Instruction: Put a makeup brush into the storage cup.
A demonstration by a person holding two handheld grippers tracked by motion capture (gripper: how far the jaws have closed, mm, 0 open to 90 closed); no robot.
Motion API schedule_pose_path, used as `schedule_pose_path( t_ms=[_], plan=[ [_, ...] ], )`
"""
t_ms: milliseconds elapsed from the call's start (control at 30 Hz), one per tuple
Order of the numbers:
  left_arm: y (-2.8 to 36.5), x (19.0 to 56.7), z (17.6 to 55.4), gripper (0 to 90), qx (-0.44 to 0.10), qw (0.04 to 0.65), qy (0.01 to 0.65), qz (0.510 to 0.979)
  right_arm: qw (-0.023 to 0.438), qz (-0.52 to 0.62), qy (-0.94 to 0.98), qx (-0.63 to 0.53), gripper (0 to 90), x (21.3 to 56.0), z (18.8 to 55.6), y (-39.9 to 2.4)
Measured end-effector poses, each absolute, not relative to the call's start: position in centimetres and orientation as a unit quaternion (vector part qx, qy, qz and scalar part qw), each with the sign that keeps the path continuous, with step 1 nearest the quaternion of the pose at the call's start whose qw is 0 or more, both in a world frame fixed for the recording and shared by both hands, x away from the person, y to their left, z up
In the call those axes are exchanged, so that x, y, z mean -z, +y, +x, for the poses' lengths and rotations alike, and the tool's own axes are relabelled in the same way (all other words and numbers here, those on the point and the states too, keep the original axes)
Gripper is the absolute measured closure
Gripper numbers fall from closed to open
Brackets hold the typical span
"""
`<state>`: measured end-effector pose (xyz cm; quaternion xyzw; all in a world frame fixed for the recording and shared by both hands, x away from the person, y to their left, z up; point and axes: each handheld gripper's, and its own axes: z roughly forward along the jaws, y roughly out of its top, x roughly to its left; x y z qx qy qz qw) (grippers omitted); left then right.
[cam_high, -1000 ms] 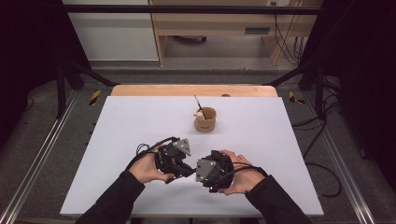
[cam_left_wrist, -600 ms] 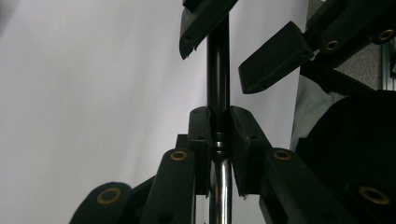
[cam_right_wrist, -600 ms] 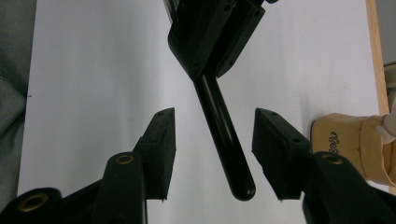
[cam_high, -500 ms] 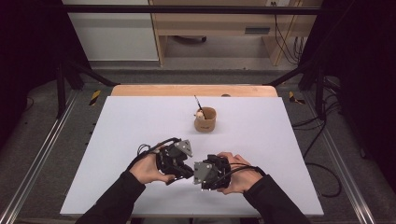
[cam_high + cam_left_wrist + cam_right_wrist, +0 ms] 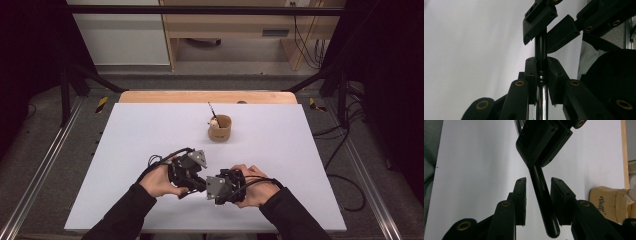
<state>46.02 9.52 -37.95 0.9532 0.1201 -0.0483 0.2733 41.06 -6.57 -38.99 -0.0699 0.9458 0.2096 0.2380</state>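
Near the table's (image 5: 125, 150) near edge, the left gripper (image 5: 196, 181) and right gripper (image 5: 212, 187) meet tip to tip. The left gripper's jaws are clamped on a slim black-handled tool (image 5: 540, 50) with a metal shaft. The tool's rounded handle end (image 5: 544, 195) lies between the right gripper's jaws, which have just been closing but stand a little apart from it. A tan cup (image 5: 220, 128) sits well apart on the far side, with bare white table to the left and right.

Tan cup (image 5: 609, 202) with dark cursive lettering on its side, too small to read surely
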Motion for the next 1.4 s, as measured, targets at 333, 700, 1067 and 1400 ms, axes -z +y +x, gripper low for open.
schedule_pose_path(
  t_ms=[333, 700, 1067, 1400],
  plan=[
    [9.4, 38.1, 45.9, 79.0, 0.051, 0.273, 0.116, 0.954, 0.240, -0.076, 0.947, -0.202, 73.2, 39.1, 41.0, -6.5],
    [9.5, 38.1, 45.9, 79.0, 0.050, 0.279, 0.110, 0.953, 0.235, -0.089, 0.948, -0.193, 76.6, 39.1, 41.0, -6.5],
    [9.7, 37.7, 45.9, 77.1, 0.037, 0.290, 0.110, 0.950, 0.230, -0.086, 0.949, -0.198, 79.8, 39.1, 40.9, -6.5],
    [10.7, 37.0, 46.1, 56.9, 0.005, 0.325, 0.127, 0.937, 0.227, -0.060, 0.950, -0.205, 79.8, 38.7, 41.7, -7.1]
  ],
)
